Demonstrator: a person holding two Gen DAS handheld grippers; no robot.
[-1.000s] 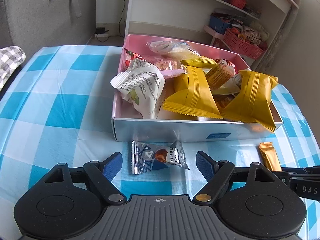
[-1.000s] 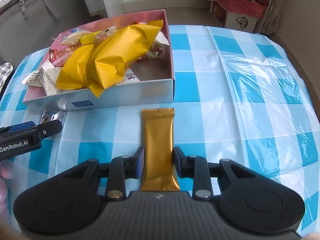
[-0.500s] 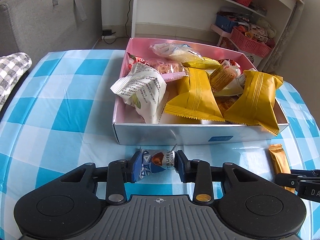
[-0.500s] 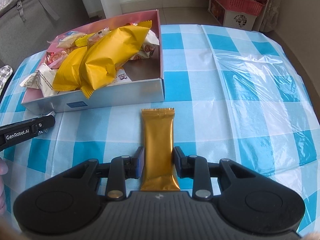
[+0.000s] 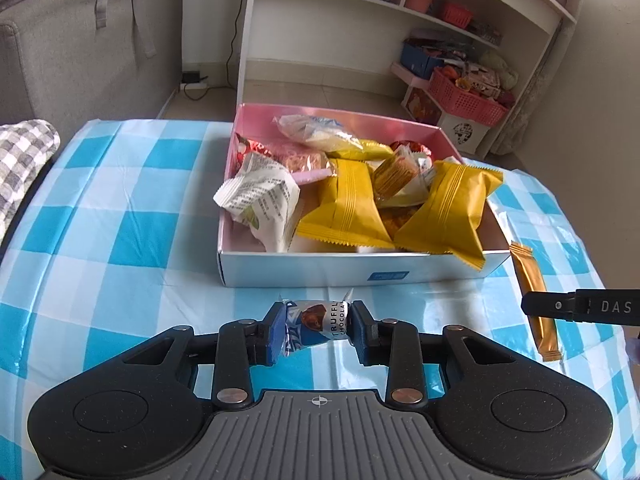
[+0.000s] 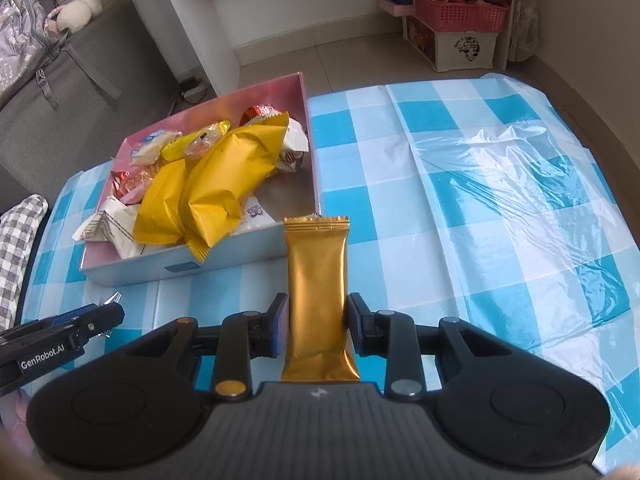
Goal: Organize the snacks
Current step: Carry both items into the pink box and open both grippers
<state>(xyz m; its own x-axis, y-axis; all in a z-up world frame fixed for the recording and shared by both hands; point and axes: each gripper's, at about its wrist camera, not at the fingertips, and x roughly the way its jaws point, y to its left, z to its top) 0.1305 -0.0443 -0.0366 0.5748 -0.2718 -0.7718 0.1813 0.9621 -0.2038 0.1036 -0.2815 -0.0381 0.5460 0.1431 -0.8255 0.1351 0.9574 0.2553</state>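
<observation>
My left gripper (image 5: 318, 328) is shut on a blue truffle chocolate packet (image 5: 314, 322) and holds it above the tablecloth, in front of the box. My right gripper (image 6: 317, 320) is shut on a long gold bar wrapper (image 6: 316, 292), lifted above the table near the box's right front corner. The bar also shows in the left wrist view (image 5: 534, 300). The snack box (image 5: 304, 270), pink inside and white outside, holds several packets, among them two yellow bags (image 5: 348, 208) and a white printed bag (image 5: 262, 200). The box also shows in the right wrist view (image 6: 240, 250).
The table wears a blue-and-white checked cloth (image 5: 120, 220) with a clear plastic cover (image 6: 500, 168). A white shelf unit (image 5: 400, 20) and a pink basket (image 5: 466, 98) stand behind. A grey sofa (image 5: 80, 40) is at the left.
My left gripper closed on the truffle packet and lifted it off the cloth. My right gripper rose with the gold bar in it.
</observation>
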